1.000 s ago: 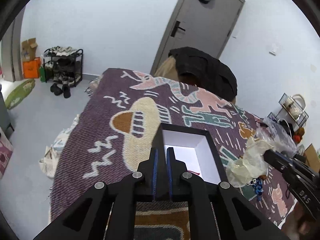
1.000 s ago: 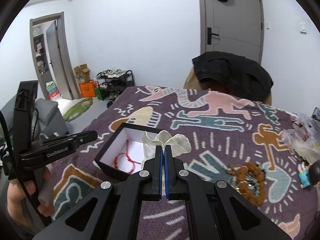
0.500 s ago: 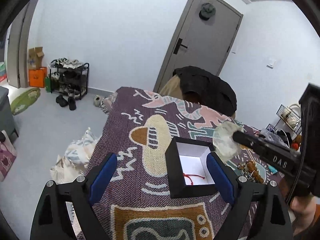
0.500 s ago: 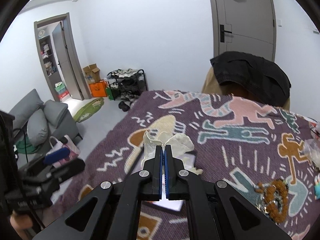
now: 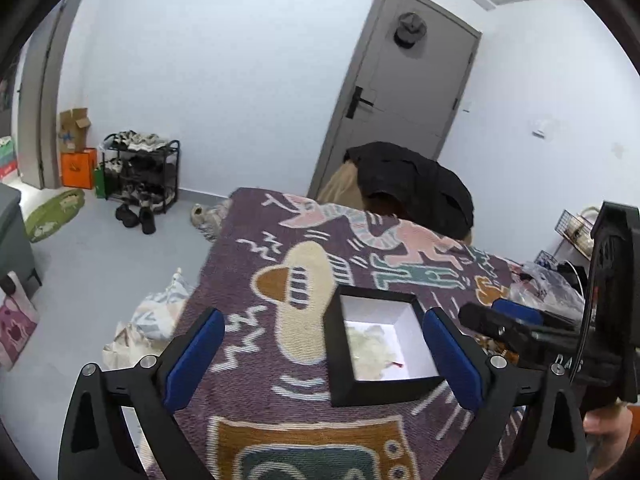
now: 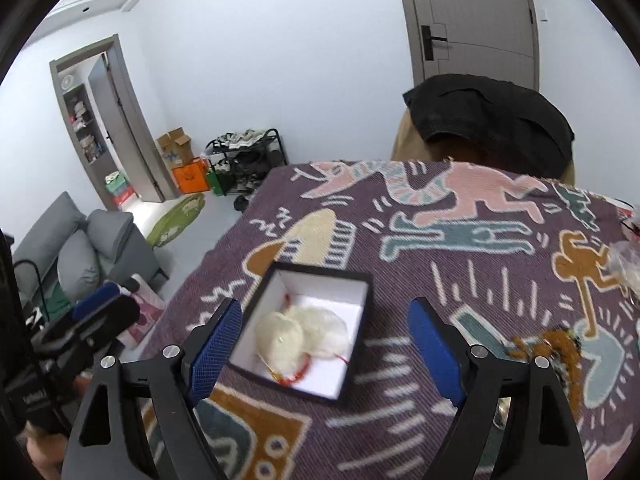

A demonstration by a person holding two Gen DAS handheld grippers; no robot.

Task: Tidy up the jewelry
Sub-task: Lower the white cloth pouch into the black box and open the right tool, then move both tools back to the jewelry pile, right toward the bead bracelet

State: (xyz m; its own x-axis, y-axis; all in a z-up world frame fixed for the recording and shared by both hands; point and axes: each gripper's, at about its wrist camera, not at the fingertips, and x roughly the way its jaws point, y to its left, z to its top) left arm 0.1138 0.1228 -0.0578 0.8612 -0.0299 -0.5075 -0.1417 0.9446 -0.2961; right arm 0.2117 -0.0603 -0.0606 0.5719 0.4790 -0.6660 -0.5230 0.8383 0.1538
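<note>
Black box (image 6: 316, 328) with white lining, on the patterned purple blanket (image 6: 460, 280), holding a cream pouch (image 6: 300, 330) over a red cord (image 6: 296, 376). Right gripper (image 6: 324, 344), jaws just opened wide, nothing clamped, the box showing between its blue pads. Left gripper (image 5: 320, 356), jaws likewise just spread and empty, framing the same box (image 5: 380, 344)

On the right gripper (image 5: 516, 322), seen from the left wrist, pale letters read "DAS". The label on the left gripper (image 6: 102, 304), opposite view, is too blurred to read.
</note>
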